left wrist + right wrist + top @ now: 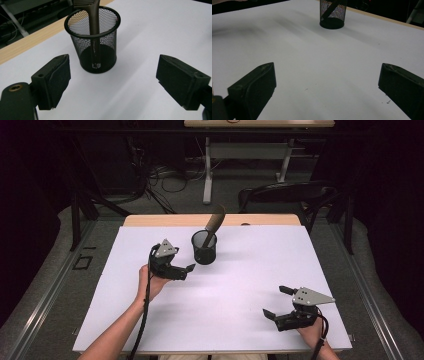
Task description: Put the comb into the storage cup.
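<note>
A black mesh cup (204, 247) stands on the white sheet (240, 280) toward the far middle. A brown handled tool (214, 224) leans in it, its top sticking out over the rim. In the left gripper view the cup (93, 50) and the tool's handle (94, 30) sit just beyond the jaws, which stand wide apart with nothing between them. My left gripper (186, 271) is open beside the cup's left, apart from it. My right gripper (275, 301) rests open near the front right, far from the cup (333, 12).
The sheet covers a wooden table whose bare strip (150, 220) shows along the far edge. A dark chair (285, 192) and a second table's legs (207, 175) stand behind on the floor, with cables nearby.
</note>
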